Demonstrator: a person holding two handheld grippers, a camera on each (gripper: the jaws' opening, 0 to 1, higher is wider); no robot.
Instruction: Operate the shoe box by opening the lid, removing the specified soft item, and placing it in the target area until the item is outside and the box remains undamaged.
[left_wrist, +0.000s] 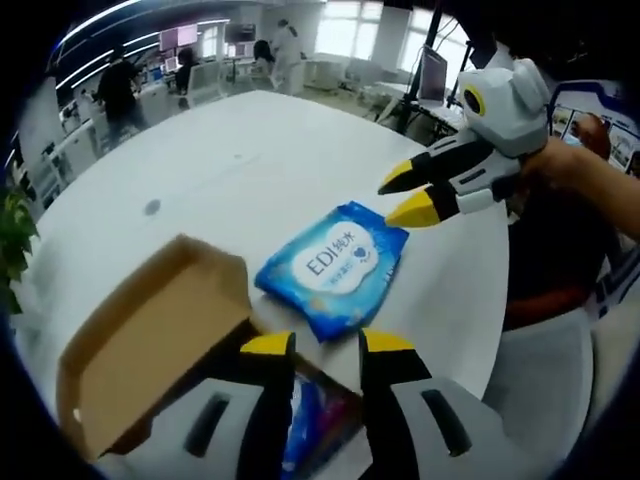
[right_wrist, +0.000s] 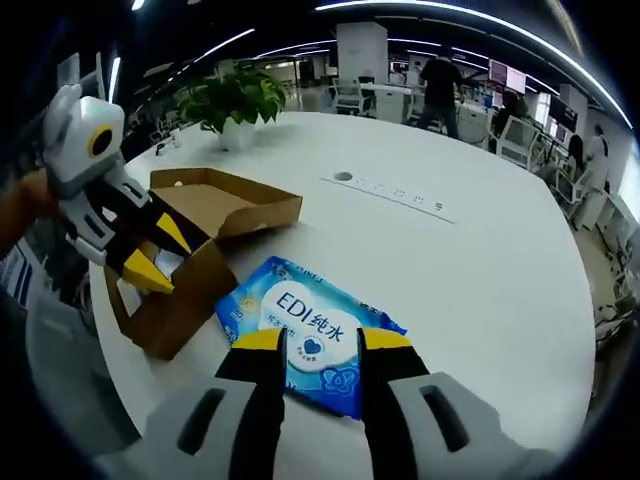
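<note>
Blue wipes pack (right_wrist: 305, 333): laid flat on the white table (right_wrist: 470, 260), just ahead of the right gripper (right_wrist: 323, 340), jaws parted, nothing held. Left gripper (left_wrist: 327, 344): jaws apart over the open cardboard box (left_wrist: 150, 340) (blue contents between them partly hidden, contact unclear).

So the shoe box (right_wrist: 190, 255) is plain brown cardboard, sitting open on the white table (right_wrist: 450, 250) with its lid (right_wrist: 235, 203) flipped back. Something blue shows inside it in the left gripper view. The soft item, a blue wet wipes pack (right_wrist: 305, 335) with "EDI" on a white label, lies flat on the table just at the box's 4 o'clock side in the right gripper view, outside it.
</note>
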